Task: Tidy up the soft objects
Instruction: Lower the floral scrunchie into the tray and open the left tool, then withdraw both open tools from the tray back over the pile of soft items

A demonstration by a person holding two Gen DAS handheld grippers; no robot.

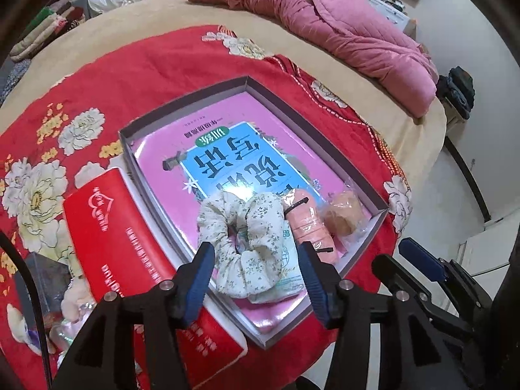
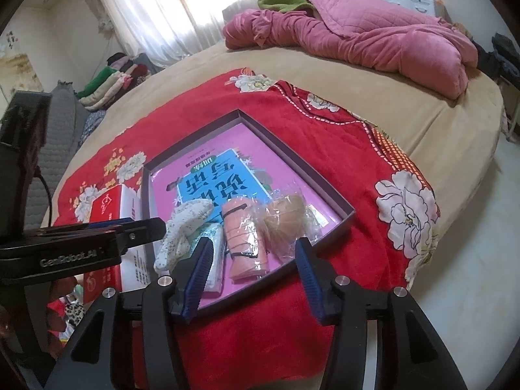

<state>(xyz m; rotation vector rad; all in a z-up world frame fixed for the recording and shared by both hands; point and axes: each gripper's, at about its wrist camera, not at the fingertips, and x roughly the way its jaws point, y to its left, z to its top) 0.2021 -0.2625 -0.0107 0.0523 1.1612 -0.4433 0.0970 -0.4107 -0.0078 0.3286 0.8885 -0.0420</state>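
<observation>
**A:** So which step was this? The box (image 1: 378,216) sat on the red blanket (image 1: 182,71) on the bed (image 2: 373,110), and it already held the scrunchie (image 1: 247,243), a pink roll (image 1: 307,224) and some tan fluffy thing in a clear bag (image 1: 343,214) — all lined up along the near end, on top of a pink book (image 1: 227,149).

**B:** Looked to me like the placing step, right at the scrunchie. The left gripper (image 1: 256,271) had its jaws spread, one on each side of the scrunchie, not squeezing it. Whether it was dropping it off or about to pick it up, I couldn't tell from the frames.

**A:** And the right gripper (image 2: 256,269)?

**B:** Jaws wide apart too, holding nothing. It hung over the box's near edge, with the roll and the bagged thing in line between the jaws but further off.

**A:** Anything left outside?

**B:** A red pack (image 1: 136,253) lay just left of the box, touching its wall, and a few small plush bits (image 1: 70,302) further left — blurry though, hard to say what they were.

**A:** So the next move?

**B:** My guess — lift the left gripper clear without snagging the fabric, then go for the pack or the plush. The pack would need a wide, gentle pinch since it'd squash easily.
</observation>
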